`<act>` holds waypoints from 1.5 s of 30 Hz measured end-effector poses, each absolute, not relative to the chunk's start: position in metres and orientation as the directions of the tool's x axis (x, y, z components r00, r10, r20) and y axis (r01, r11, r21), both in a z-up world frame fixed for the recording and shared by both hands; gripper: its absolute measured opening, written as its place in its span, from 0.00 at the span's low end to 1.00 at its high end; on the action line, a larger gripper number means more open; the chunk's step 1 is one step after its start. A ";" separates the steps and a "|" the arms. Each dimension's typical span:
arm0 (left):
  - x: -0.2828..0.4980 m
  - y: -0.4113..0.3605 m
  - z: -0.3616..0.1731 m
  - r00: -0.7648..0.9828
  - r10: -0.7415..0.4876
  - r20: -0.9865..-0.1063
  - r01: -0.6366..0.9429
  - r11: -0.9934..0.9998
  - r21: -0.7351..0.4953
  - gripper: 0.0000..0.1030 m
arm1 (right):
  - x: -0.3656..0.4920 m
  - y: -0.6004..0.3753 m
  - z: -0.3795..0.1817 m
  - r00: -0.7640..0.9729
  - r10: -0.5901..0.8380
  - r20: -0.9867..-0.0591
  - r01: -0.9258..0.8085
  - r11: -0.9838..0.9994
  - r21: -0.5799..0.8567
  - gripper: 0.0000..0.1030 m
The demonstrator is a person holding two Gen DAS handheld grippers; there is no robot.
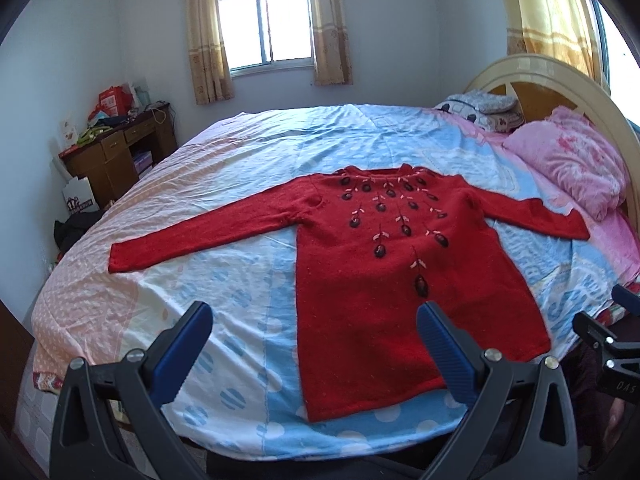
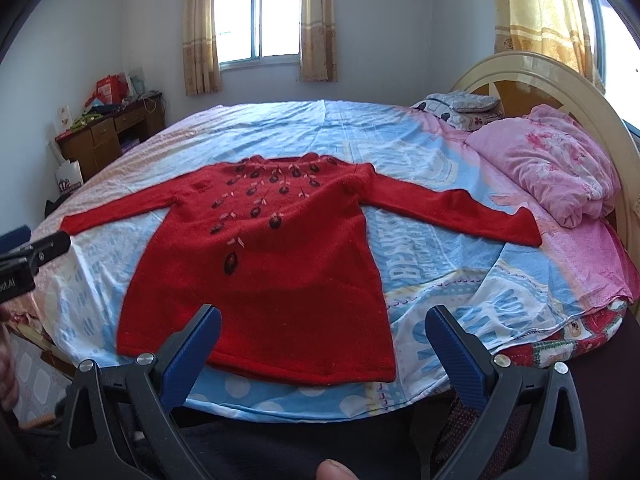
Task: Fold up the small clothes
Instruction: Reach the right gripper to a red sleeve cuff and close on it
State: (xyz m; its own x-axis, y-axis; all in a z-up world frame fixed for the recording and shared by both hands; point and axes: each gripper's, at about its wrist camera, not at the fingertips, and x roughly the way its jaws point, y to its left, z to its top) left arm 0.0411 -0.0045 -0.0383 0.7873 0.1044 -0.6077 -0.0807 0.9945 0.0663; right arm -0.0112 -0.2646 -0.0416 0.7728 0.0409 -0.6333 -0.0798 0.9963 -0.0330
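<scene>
Both tongs were spread wide and held nothing: the left tongs (image 1: 314, 354) hovered above the near edge of the bed (image 1: 248, 148), their blue pads framing the lower left part of the red sweater (image 1: 400, 300), while the right tongs (image 2: 322, 354) hung over the hem at its lower right. That sweater lay flat and face up on the blue and white patterned bedcover (image 2: 432, 272), hem toward the cameras, neckline away, both sleeves stretched straight out to the sides. Dark embroidered flowers with pale leaves trailed down from the collar. A rumpled pink quilt (image 2: 560, 160) sat by the curved headboard (image 2: 568, 76), just beyond the tip of one sleeve. A cluttered wooden desk (image 1: 116, 156) stood against the far wall beneath the curtained window (image 1: 266, 20).
</scene>
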 end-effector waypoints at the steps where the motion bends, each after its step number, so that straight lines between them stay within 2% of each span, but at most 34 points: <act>1: 0.045 -0.005 -0.041 0.787 0.109 -0.608 -0.079 0.994 0.076 1.00 | -0.008 -0.269 -0.045 0.767 0.041 -0.640 -0.078 0.996 -0.031 0.99; 11: 0.105 -0.013 -0.070 0.749 0.091 -0.656 -0.027 0.994 0.107 1.00 | 0.030 -0.340 -0.083 0.709 -0.001 -0.705 0.062 0.996 0.061 0.99; 16: 0.139 -0.013 -0.080 0.740 0.101 -0.664 -0.012 0.990 0.138 1.00 | 0.056 -0.389 -0.102 0.668 0.008 -0.744 0.162 0.974 0.156 0.99; 18: 0.154 -0.013 -0.082 0.751 0.128 -0.648 -0.020 0.985 0.171 1.00 | 0.066 -0.412 -0.103 0.663 -0.016 -0.748 0.207 0.965 0.163 0.95; 23: 0.187 -0.005 -0.089 0.762 0.174 -0.624 -0.067 0.979 0.191 1.00 | 0.089 -0.471 -0.099 0.667 -0.056 -0.743 0.303 0.931 0.202 0.77; 27: 0.214 -0.001 -0.098 0.767 0.244 -0.594 -0.124 0.964 0.235 1.00 | 0.107 -0.520 -0.092 0.670 -0.115 -0.733 0.394 0.892 0.221 0.67; 29: 0.226 0.004 -0.102 0.753 0.262 -0.604 -0.147 0.961 0.234 1.00 | 0.116 -0.549 -0.089 0.675 -0.142 -0.724 0.438 0.867 0.238 0.60; 32: 0.239 0.012 -0.107 0.734 0.271 -0.623 -0.171 0.961 0.217 1.00 | 0.131 -0.584 -0.091 0.661 -0.150 -0.736 0.490 0.828 0.272 0.56; 41: 0.264 0.030 -0.119 0.692 0.324 -0.646 -0.238 0.946 0.220 1.00 | 0.185 -0.645 -0.093 0.659 -0.157 -0.736 0.525 0.796 0.300 0.55; 45: 0.272 0.047 -0.119 0.682 0.375 -0.628 -0.294 0.927 0.234 1.00 | 0.208 -0.662 -0.101 0.648 -0.163 -0.744 0.544 0.783 0.302 0.59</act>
